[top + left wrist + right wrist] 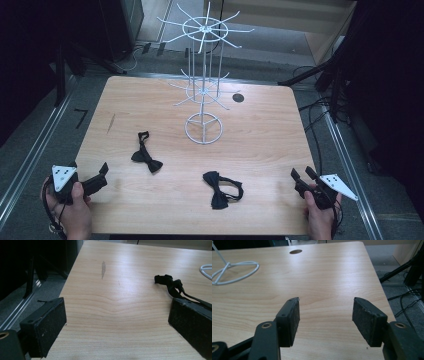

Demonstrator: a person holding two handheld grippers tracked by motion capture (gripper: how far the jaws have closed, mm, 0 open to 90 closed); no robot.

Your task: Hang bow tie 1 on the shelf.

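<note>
High view: we see two black bow ties lying flat on the wooden table (pixel 260 130), which are the things nearest our grippers. The left bow tie (pixel 146 159) sits toward the left half of the tabletop with its strap stretching away from us, and the right bow tie (pixel 221 189) lies nearer the front edge, slightly right of the middle, with its strap looped at its right side. The two are well apart from each other, and neither is touched by anything. Our left gripper (pixel 102 172) rests at the front left corner of the table, held in the left hand (pixel 75 210), with its jaws standing wide apart and nothing between them; in the left gripper view we look between those jaws over bare wood and see the left bow tie (pixel 172 285) farther off to the right, partly behind the right-hand jaw. Our right gripper (pixel 302 175) is at the front right corner, held in the right hand (pixel 320 217); in the right gripper view its two jaws stand apart with only bare wood between them. Behind the bow ties, near the middle of the table, stands a white wire rack (pixel 204 75) on a round base, with spokes radiating at two levels. A small dark round hole (pixel 238 97) shows in the tabletop just right of it.
</note>
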